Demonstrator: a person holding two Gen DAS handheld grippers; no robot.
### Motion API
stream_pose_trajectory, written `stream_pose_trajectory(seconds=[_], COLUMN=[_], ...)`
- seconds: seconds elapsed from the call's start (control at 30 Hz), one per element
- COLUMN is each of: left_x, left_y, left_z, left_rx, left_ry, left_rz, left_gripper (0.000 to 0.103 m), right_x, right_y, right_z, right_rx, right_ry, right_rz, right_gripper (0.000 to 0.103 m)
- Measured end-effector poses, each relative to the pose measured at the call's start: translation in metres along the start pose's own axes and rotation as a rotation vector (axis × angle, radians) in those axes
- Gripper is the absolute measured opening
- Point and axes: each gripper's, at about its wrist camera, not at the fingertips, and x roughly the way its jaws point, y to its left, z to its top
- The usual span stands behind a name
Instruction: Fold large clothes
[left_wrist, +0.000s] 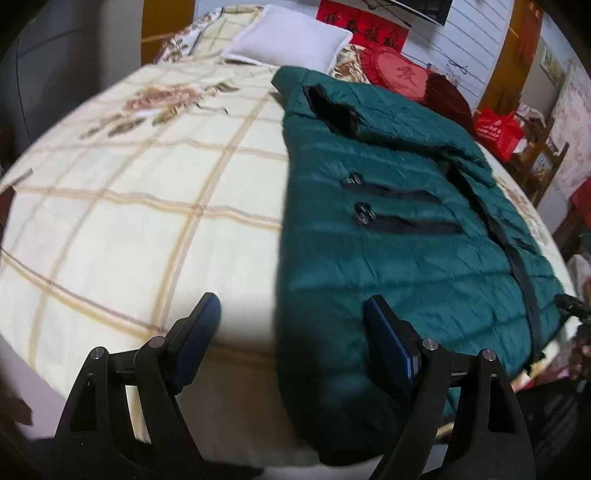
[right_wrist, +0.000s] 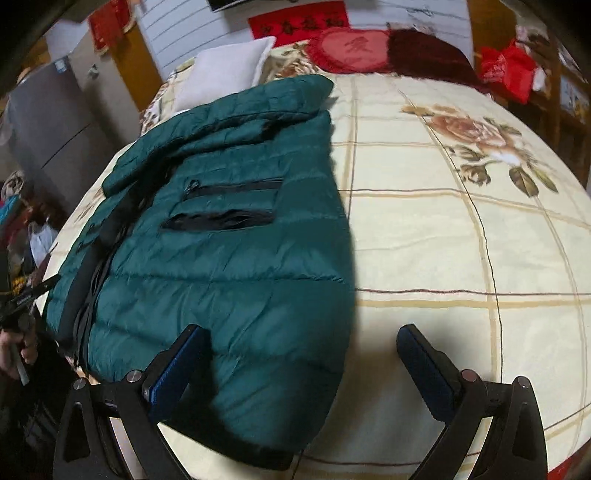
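Note:
A dark green quilted puffer jacket lies on the bed, folded lengthwise, with two black zip pockets on top and its collar toward the pillows. It also shows in the right wrist view. My left gripper is open and empty, hovering over the jacket's near hem edge, one finger over bedspread, one over jacket. My right gripper is open and empty above the jacket's near hem corner. Each gripper partly shows at the edge of the other's view.
The bed has a cream checked bedspread with flower prints, also in the right wrist view. A white pillow and red cushions lie at the head. A red bag and furniture stand beside the bed.

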Motion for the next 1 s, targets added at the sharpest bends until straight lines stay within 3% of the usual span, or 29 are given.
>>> stream_pose_trajectory(seconds=[0.23,0.33,0.53,0.8,1.0], left_x=[-0.004,-0.002,0.004,-0.006,0.010], left_y=[-0.020,-0.030,-0.029,-0.020,-0.026], left_z=[-0.009,-0.010,-0.001,-0.007,0.009], left_rx=[0.056,0.101,0.071,0.052,0.071], left_ry=[0.043,0.044,0.042,0.102,0.063], left_rz=[-0.178,-0.168,-0.200,-0.265,-0.193], left_gripper=[0.082,0.082,0.082,0.082,0.083], right_x=[-0.002,0.001,0.003,0.000,0.011], right_y=[0.015,0.026,0.024,0.028,0.028], right_z=[-0.007,-0.008,-0.002,-0.012,0.002], right_rx=[-0.030,-0.077,-0.043,-0.072,-0.047], right_ry=[0.010,0.017,-0.015,-0.004,-0.022], right_rz=[0.193,0.184,0.205,0.271,0.248], right_gripper=[0.103,0.103,0.103,0.103,0.103])
